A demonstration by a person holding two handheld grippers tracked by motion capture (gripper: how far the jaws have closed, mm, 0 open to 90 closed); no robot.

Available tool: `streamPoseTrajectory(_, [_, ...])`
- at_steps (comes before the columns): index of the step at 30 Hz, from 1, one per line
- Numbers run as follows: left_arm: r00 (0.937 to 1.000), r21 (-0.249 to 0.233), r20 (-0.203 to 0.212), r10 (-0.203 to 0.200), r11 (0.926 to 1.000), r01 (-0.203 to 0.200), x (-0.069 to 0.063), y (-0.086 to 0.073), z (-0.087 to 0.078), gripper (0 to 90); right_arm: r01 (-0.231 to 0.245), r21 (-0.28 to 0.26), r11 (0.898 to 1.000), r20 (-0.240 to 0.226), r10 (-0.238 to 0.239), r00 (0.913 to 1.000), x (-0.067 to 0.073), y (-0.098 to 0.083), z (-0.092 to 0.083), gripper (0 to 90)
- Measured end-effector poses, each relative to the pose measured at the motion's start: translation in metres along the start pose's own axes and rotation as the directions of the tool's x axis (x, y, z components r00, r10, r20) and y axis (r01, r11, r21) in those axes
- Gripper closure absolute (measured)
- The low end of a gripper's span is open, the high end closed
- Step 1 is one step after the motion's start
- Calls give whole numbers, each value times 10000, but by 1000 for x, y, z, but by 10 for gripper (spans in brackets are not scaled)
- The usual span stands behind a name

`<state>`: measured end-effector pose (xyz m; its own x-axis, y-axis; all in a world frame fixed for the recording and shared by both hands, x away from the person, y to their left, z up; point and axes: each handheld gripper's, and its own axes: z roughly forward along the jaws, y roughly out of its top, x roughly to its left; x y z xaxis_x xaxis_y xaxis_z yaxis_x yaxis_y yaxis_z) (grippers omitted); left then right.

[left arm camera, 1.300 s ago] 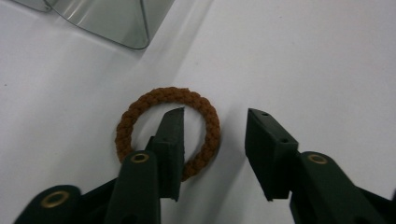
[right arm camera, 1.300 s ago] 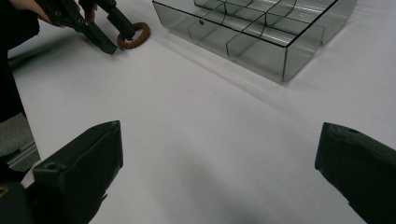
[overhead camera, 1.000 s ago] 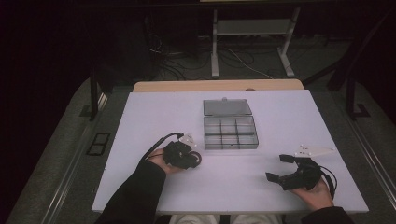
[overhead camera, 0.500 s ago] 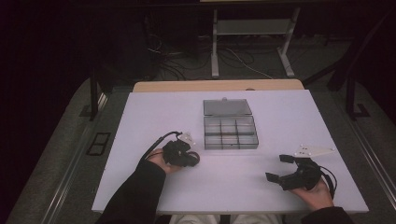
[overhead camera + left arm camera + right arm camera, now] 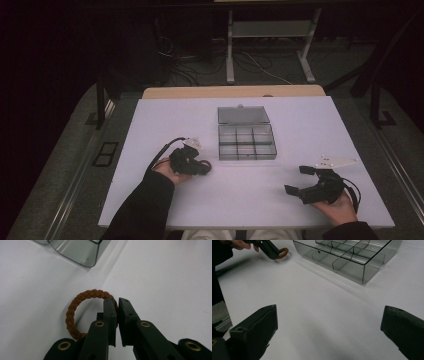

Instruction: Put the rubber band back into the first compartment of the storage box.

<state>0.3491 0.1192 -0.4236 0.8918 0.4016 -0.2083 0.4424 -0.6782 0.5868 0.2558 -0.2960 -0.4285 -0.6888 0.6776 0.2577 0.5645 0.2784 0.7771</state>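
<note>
The left gripper [image 5: 117,302] has its jaws clamped together on the near side of the brown braided ring [image 5: 75,307], the cord pinched between the two black pads while the rest of the loop lies flat on the white table [image 5: 162,277]. Those jaws have just been closing, and compared with a second ago, when they stood a little wider over the same spot, the pinch is now made. From above, the left gripper [image 5: 192,162] sits low on the table just left of the clear compartment box [image 5: 246,142], whose lid stands open at the back. The box's near corner shows just beyond the ring. Over on the other side, the right gripper [image 5: 306,181] rests well apart from the box with its jaws spread wide and nothing between them, exactly where it was. So the grab looks complete; my read is the ring is ready to lift and carry to one of the box's empty compartments.
</note>
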Motion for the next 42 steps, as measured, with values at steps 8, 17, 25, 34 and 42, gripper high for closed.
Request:
streamPoseTrajectory(8, [9998, -598, 13, -217, 9980, 218, 4, 2, -13, 840, -17, 19, 10000, -22, 17, 10000, 0, 0, 0, 2])
streamPoseTrajectory(17, [9992, -1132, 56, -402, 9927, 405, 8, 5, -24, 839, -7, 8, 10000, -21, 7, 10000, 0, 0, 1, 2])
streamPoseTrajectory(25, [9997, -1419, -64, -218, 9897, 207, 9, 17, -36, 839, -41, -9, 10000, -20, 41, 10000, 0, 0, 0, 2])
streamPoseTrajectory(34, [9998, -1453, -178, -54, 9894, 27, 8, 26, -40, 839, -13, 2, 10000, -31, 13, 10000, 0, 0, 0, 2])
streamPoseTrajectory(42, [9997, -1370, -224, 94, 9905, -124, 9, 37, -44, 840, -37, -9, 10000, -26, 37, 10000, 0, 0, 0, 2])
